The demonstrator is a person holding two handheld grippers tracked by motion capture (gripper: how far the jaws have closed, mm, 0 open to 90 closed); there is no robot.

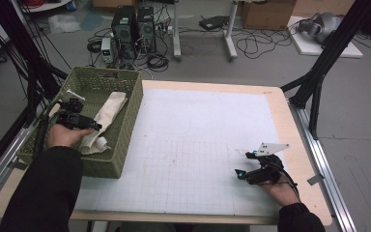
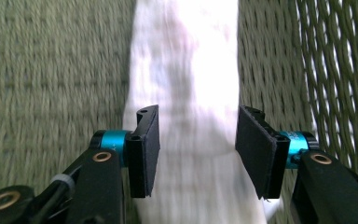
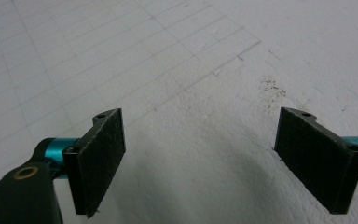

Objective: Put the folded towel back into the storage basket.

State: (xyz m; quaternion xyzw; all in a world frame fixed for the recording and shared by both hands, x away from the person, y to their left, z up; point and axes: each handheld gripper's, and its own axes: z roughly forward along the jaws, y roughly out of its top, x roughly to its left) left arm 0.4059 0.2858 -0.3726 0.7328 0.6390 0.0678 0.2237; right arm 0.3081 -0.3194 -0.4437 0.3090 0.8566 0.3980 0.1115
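A cream-white folded cloth (image 1: 112, 108) lies lengthwise inside the green woven basket (image 1: 134, 111) at the table's left. My left gripper (image 1: 94, 126) reaches into the basket over the near end of the cloth. In the left gripper view the cloth (image 2: 186, 70) runs up between the two black pads, and my left gripper (image 2: 198, 149) stands open just above it, with the pads beside the fabric and not pressing it. My right gripper (image 1: 244, 164) rests at the near right of the white gridded mat (image 1: 198, 140); its own view shows my right gripper (image 3: 198, 158) open wide with nothing between the jaws.
The basket's woven floor (image 2: 51, 70) and side wall (image 2: 340, 70) surround the cloth. The mat covers most of the wooden tabletop (image 1: 290, 125). Black frame poles stand at the far left and far right, with computers and cables on the floor beyond.
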